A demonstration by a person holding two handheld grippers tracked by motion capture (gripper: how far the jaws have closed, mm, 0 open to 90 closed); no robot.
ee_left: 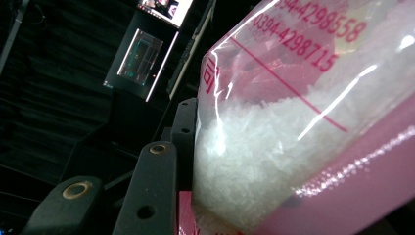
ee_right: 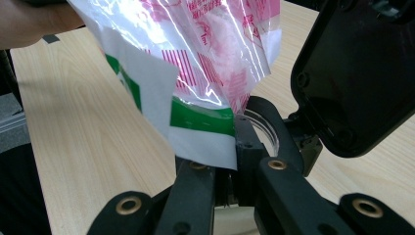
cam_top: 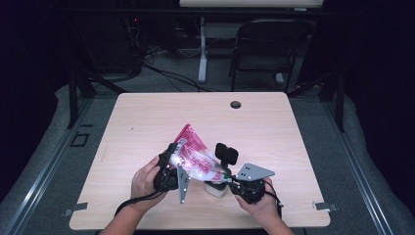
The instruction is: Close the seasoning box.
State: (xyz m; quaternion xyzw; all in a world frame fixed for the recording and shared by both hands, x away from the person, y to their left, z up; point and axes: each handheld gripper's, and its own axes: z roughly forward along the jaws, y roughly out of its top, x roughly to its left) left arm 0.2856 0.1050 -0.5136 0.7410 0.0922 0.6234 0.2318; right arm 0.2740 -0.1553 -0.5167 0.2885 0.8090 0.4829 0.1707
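Two forearms are seen entering from the near edge of a pale wooden table [cam_top: 147,112], each hand fitted with a two-jaw gripper. At left, the left gripper [cam_top: 172,169] is clamped partway closed around the body of a pink-printed plastic bag [cam_top: 193,152] of white granules, which is held tilted above the table's near middle. From the left gripper view, the bag [ee_left: 303,122] is seen pressed against a black jaw, with the white contents settled toward its lower end.

At centre, a small white container [cam_top: 215,187] with a black flip lid [cam_top: 226,154] standing open is held just under the bag's lower corner.

At right, the right gripper [cam_top: 230,182] is closed nearly all the way on that container; in the right gripper view its jaws meet at a white-and-green label [ee_right: 200,132] and a clear round rim [ee_right: 262,129], with the bag [ee_right: 205,54] hanging directly above.

Pouring is judged to be under way or about to begin: lid opened, bag lined up over the mouth. Whether granules are flowing cannot be told. Emptying, closing the lid and setting both down appear to remain.

Counted: one bag, one container, two grippers, one table.
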